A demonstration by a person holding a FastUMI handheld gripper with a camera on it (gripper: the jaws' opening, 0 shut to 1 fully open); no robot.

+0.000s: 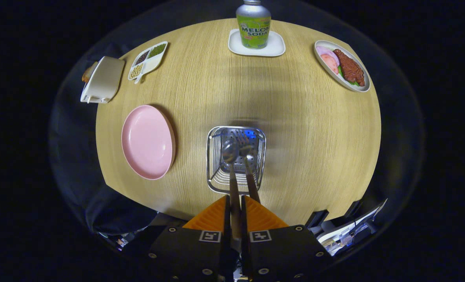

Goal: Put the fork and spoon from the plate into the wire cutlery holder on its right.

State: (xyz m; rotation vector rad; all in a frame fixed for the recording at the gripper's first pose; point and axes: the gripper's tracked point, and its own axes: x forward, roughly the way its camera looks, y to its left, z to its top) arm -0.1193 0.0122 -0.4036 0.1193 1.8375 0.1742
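Observation:
The wire cutlery holder (213, 172) stands on the wooden table just ahead of my fingers, to the right of the pink plate (148, 141), which is bare. My gripper (235, 200) hangs above the holder's near edge and is shut on the spoon's handle. The spoon (230, 152) has its bowl down inside the holder. The fork (251, 181) is in the holder too, tines at the far side. Its handle leans back toward my right finger (262, 217); whether it touches that finger I cannot tell.
Beyond the holder a green soda bottle (253, 27) stands on a white coaster. A plate of meat (343, 65) sits far right. A divided dish of beans (148, 59) and a white box (103, 79) are far left. The table edge lies under my fingers.

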